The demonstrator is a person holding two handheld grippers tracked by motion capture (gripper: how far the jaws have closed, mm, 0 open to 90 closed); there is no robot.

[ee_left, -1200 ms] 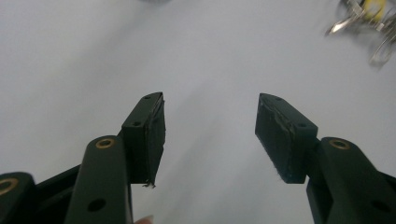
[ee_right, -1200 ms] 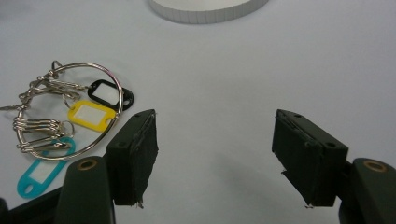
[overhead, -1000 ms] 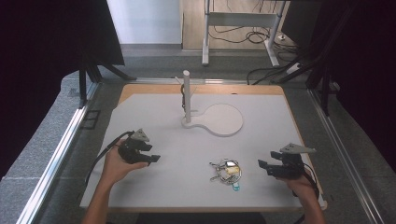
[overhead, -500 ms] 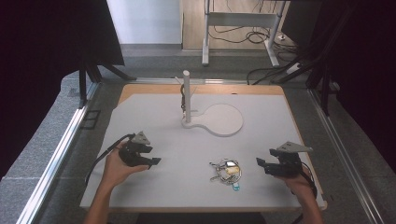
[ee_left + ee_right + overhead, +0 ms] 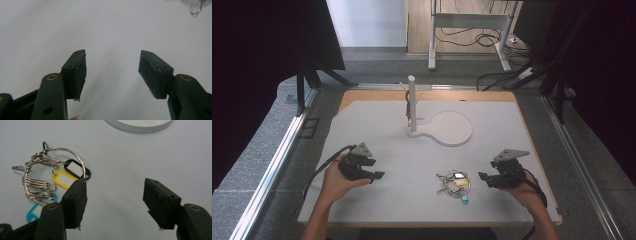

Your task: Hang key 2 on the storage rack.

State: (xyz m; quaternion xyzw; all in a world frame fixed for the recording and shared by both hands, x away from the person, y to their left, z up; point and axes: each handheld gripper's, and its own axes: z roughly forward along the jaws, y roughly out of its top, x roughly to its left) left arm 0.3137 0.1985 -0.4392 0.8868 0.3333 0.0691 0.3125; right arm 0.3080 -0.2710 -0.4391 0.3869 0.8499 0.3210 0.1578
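Keys-and-tags ring (image 5: pixel 453 183) near the bench's (image 5: pixel 377 125) front edge: light, loose, jangly; best pinched at its wire loop; both hand-held grippers, left (image 5: pixel 373 176) and right (image 5: pixel 482 178), gape empty, the left's jaws lately widening, the right's narrowing.

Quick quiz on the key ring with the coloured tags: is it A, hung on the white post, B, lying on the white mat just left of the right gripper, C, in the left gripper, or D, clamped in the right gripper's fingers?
B: the key ring lies flat on the white mat, left of the right gripper, whose fingers stand apart with nothing between them.
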